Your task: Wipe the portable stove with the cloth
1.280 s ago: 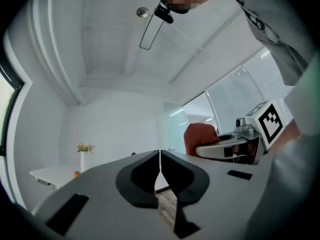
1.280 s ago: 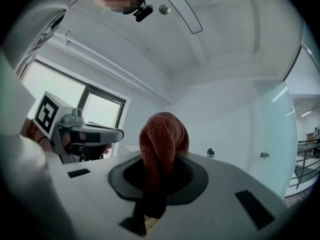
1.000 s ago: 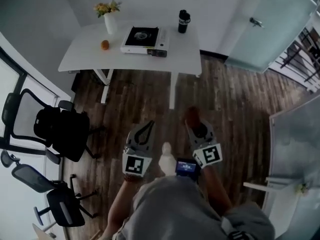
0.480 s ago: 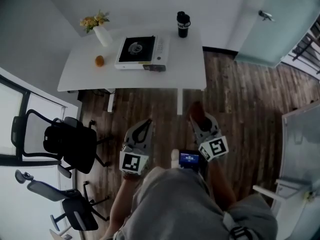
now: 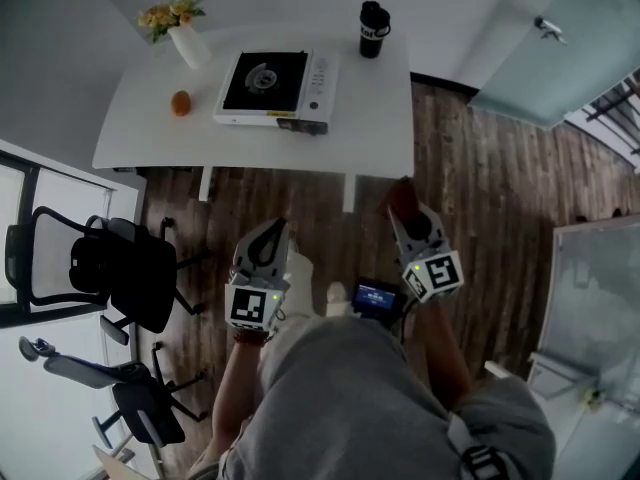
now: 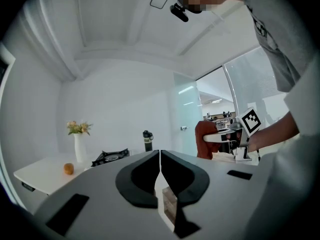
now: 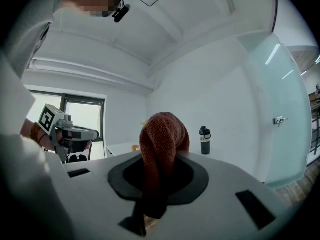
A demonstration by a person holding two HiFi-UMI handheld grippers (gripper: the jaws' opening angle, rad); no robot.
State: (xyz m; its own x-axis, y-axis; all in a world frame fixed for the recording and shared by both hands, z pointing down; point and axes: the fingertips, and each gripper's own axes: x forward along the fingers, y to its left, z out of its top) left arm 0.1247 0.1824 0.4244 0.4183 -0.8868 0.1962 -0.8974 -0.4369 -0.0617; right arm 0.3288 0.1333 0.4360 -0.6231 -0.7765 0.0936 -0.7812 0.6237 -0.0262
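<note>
While the person stands well short of the white tabletop [image 5: 372, 118], the right gripper [image 5: 410, 220] clenches a rust-brown cloth [image 7: 162, 134] in its fingers, and the left gripper [image 6: 160, 160] has its fingers pressed together on nothing. The portable stove [image 5: 272, 88] sits untouched on the tabletop. This looks like the approach step; next, the cloth must reach the stove's top.

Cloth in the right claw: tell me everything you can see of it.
The rust-red knitted cloth looks like soft, coarse-textured fabric, bunched into a rounded hump. It is pinched in the right claw, whose jaws are closed on it. The bulk bulges out past the tips and a fold hangs down between the jaws. It is held in the air above the dark wood-plank floor, short of the white table, and touches nothing but the claw.
</note>
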